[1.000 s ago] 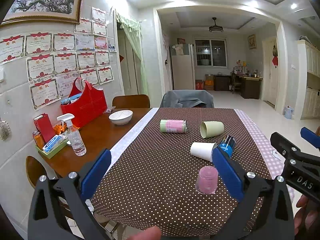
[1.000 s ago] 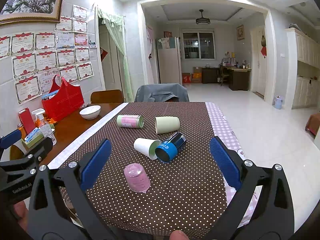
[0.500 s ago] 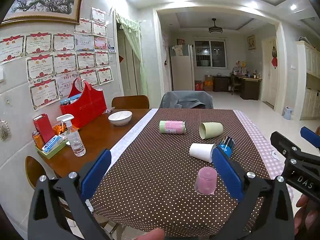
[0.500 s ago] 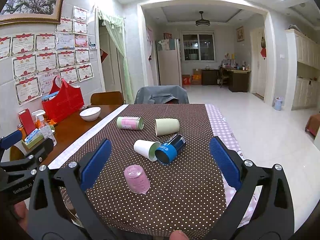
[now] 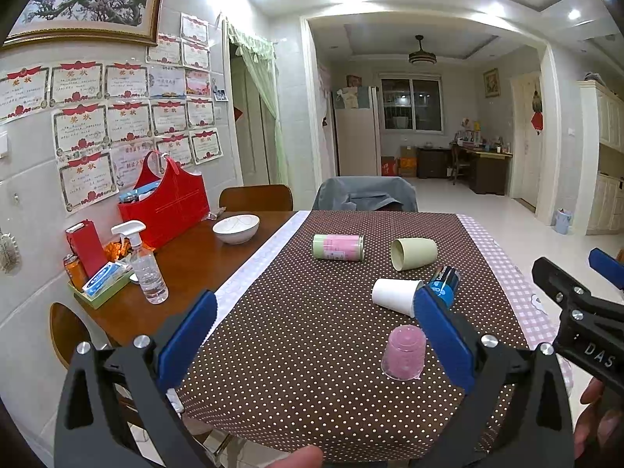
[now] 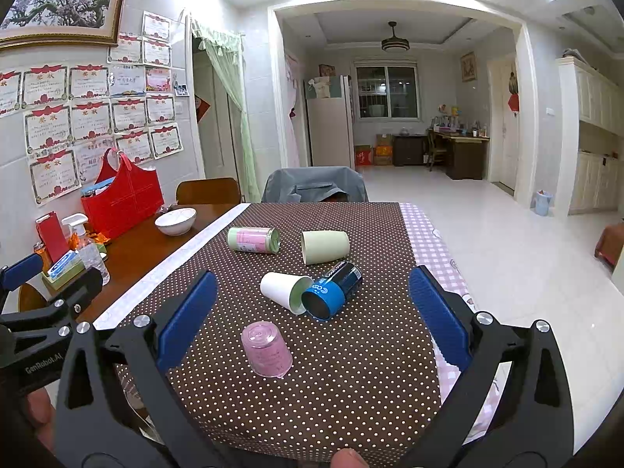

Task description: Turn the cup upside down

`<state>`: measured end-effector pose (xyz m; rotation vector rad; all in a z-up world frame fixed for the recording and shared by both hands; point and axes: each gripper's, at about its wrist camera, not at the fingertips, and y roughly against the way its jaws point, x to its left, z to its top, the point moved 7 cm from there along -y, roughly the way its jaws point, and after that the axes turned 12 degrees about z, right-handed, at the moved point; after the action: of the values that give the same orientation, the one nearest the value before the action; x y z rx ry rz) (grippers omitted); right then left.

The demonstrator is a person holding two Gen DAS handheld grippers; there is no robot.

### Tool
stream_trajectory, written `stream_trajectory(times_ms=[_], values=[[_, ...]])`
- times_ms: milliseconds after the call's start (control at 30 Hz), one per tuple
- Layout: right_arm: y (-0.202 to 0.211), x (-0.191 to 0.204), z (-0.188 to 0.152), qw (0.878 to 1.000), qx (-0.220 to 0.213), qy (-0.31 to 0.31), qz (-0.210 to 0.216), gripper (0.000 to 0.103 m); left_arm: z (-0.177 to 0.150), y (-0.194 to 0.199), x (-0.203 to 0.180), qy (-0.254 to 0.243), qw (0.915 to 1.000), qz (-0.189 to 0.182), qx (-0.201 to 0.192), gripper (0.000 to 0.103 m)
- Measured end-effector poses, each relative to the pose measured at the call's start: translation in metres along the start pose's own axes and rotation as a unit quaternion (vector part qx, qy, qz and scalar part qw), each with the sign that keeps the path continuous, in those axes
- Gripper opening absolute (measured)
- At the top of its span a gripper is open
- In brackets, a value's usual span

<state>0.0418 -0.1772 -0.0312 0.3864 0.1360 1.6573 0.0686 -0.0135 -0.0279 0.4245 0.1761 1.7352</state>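
On the dotted tablecloth (image 6: 351, 370), near its front edge, standing mouth-down: a pink cup (image 6: 266, 349), seemingly flipped already. Just behind it, lying on their sides and touching at the rims: a white cup (image 6: 282, 292) and a blue cup (image 6: 331, 290). Farther back, also lying down: a green cup (image 6: 324, 246) and a pink-and-green can (image 6: 253, 239), apart from each other.

Probably risking a roll when reaching for the white cup: nudging the round blue one beside it and sending either toward the table's right edge. Also risking a crushed wall by squeezing what looks like a thin shell too hard, or a slip in mid-turn from gripping too close to the rim. Possibly knocking the pink cup over on the way in, since sitting right in the approach path.

Hovering above the near edge, touching nothing: left gripper (image 5: 312, 298), jaws spread wide, holding nothing. Hovering likewise to its right: right gripper (image 6: 312, 277), jaws spread equally wide, gripping nothing, framing the white and blue cups between its fingers.
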Motion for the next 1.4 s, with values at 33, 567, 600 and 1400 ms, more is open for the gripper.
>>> stream_trajectory(times_ms=[33,567,600,1400], values=[[0.0,0.0,0.0,1.0,0.001,0.0,0.0,0.097,0.0,0.0,-0.002,0.0,1.0,0.0,0.0,0.099],[-0.006,-0.001,-0.006,1.0,0.006,0.002,-0.002,0.097,-0.002,-0.005,0.006,-0.001,1.0,-0.004,0.0,0.099],[-0.007,-0.001,-0.006,1.0,0.007,0.003,-0.002,0.097,-0.002,-0.005,0.006,-0.001,1.0,-0.004,0.0,0.099],[-0.085,-0.049,-0.063,0.992,0.122,-0.03,-0.031,0.097,-0.058,-0.092,-0.052,-0.082,0.9919,-0.029,0.093,0.099]])
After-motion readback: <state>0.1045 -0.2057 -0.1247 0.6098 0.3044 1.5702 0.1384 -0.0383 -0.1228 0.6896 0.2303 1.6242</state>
